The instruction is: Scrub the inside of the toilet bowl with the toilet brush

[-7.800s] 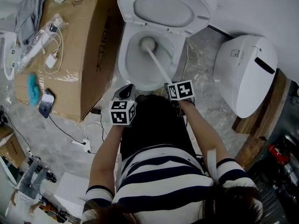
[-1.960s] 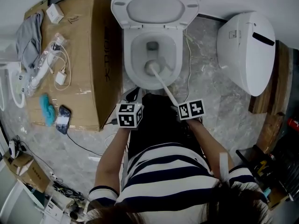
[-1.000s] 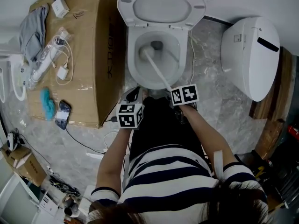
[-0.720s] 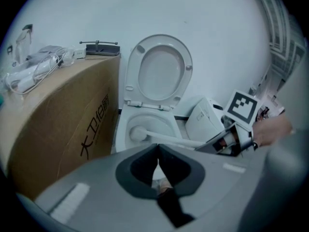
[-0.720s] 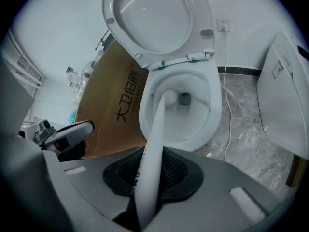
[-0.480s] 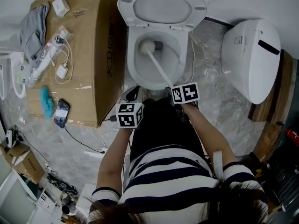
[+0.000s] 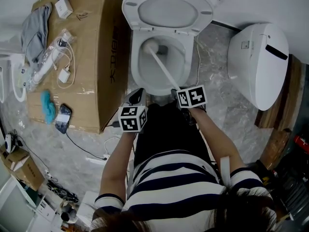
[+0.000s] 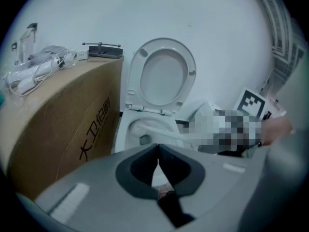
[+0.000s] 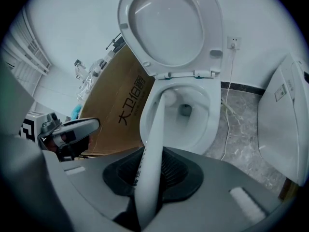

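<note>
The white toilet bowl (image 7: 145, 79) stands open with its seat and lid (image 7: 168, 9) raised. A white toilet brush (image 7: 163, 66) slants into the bowl, its round head (image 7: 150, 46) against the upper left inner wall beside the dark drain. My right gripper (image 7: 175, 92) is shut on the brush handle (image 9: 150, 168) at the bowl's near rim. The head (image 9: 167, 96) shows inside the bowl in the right gripper view. My left gripper (image 7: 135, 97) hangs shut and empty by the bowl's near left edge, jaws touching (image 8: 158, 162).
A large cardboard box (image 7: 104, 57) stands left of the toilet with cables, a phone (image 7: 63, 118) and a cloth on top. A detached white toilet seat unit (image 7: 258, 62) leans at the right. A cord (image 7: 198, 57) runs along the bowl's right side on the marble floor.
Over the last seconds the brush head has gone from the bowl's near part up to the far left wall beside the drain. My right gripper moved up with it; the left stayed put.
</note>
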Demonstrator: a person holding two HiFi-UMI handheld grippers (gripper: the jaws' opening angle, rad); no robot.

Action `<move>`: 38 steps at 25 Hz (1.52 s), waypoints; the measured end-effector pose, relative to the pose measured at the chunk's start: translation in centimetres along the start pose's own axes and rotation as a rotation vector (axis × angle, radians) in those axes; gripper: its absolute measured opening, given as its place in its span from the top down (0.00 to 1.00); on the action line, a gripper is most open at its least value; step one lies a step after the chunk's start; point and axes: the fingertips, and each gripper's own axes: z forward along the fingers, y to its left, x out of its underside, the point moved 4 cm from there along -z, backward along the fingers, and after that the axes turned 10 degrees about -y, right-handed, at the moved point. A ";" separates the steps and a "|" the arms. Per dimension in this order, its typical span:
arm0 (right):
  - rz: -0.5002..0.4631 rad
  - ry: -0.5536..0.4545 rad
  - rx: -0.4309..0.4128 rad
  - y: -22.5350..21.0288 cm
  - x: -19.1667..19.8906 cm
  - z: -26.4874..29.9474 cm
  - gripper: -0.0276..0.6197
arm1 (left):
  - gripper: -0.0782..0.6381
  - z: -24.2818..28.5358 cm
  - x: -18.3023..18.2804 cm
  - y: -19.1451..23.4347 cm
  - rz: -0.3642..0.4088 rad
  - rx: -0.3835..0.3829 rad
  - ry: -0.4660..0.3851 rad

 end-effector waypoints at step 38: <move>0.139 0.029 0.253 -2.5 5.8 -5.7 0.83 | 0.89 -0.5 -1.6 0.3 0.090 0.109 0.025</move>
